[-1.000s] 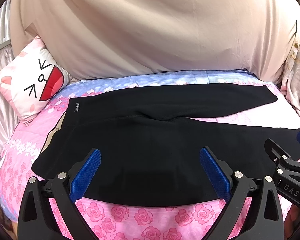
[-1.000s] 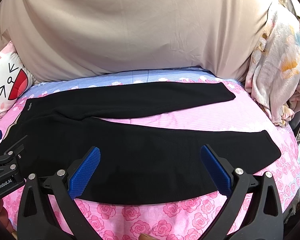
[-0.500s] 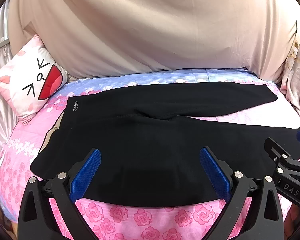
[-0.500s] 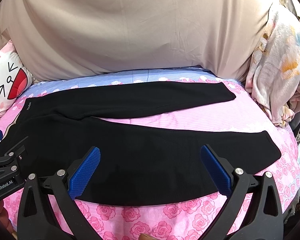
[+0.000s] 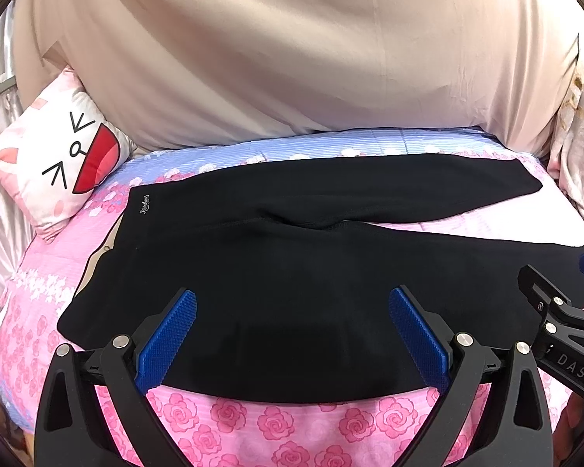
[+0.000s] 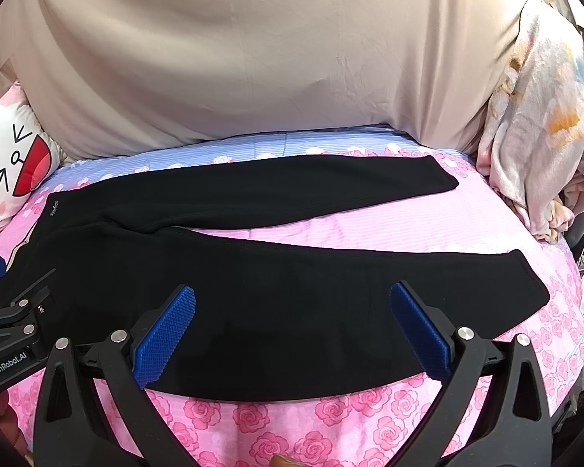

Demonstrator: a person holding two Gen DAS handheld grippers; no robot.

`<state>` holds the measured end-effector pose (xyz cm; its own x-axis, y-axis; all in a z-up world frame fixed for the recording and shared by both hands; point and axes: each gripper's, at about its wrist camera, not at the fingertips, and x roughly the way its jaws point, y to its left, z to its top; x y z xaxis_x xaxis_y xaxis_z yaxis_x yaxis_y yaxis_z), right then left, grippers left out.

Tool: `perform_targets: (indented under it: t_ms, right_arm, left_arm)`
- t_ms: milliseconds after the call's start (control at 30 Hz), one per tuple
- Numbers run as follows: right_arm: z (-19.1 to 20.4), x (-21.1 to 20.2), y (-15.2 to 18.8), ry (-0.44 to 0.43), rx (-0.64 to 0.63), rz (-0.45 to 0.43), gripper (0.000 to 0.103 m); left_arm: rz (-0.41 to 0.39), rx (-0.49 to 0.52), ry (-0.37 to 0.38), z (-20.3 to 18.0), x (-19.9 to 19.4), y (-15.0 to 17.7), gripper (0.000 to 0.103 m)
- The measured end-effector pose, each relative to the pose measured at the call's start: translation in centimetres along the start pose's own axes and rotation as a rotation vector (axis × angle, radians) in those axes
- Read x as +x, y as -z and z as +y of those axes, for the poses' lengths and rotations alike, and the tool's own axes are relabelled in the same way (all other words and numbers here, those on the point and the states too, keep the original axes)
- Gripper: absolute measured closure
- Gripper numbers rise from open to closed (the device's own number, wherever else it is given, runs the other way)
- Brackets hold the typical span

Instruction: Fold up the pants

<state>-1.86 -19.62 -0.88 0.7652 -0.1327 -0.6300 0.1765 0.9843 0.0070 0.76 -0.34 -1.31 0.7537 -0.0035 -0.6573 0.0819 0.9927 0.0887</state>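
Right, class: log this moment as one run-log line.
stage: pre-fold | pants: flat on bed sheet, legs spread | left tongs: open, empty | right tongs: open, empty

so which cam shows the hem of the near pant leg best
The right wrist view: the near leg's hem lies fully visible on the pink rose bedsheet. In the left wrist view that hem sits at the frame's right edge, partly hidden behind the right tongs.
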Motion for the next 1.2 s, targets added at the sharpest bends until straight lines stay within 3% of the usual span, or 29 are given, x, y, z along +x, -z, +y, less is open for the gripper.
perform_targets:
  t_ms: [933,1067,1167,1200]
  right_arm:
    - [-0.4,1.6,-0.5,0.015,0.006,0.019,0.005]
    - [-3.5,3.4,-2.0,0.044,0.051,0.003,0.005]
    - [-7.8,5.3,-4.3,0.056,0.072,-0.084,0.005]
    - [-10.1,6.7,-5.8,0.098,0.071,-0.123,0.005]
  left_arm:
    - [0.034,-0.006,-0.005,0.0,1.5,-0.5,0.005]
    - [0.048,-0.027,-0.032,1.1,3.3,-1.2,0.005]
    - [0.011,-0.045,-0.091,2.8,5.0,-2.7,0.005]
    - [-0.003,-0.057,-0.115,3.9,5.9,-3.5,0.005]
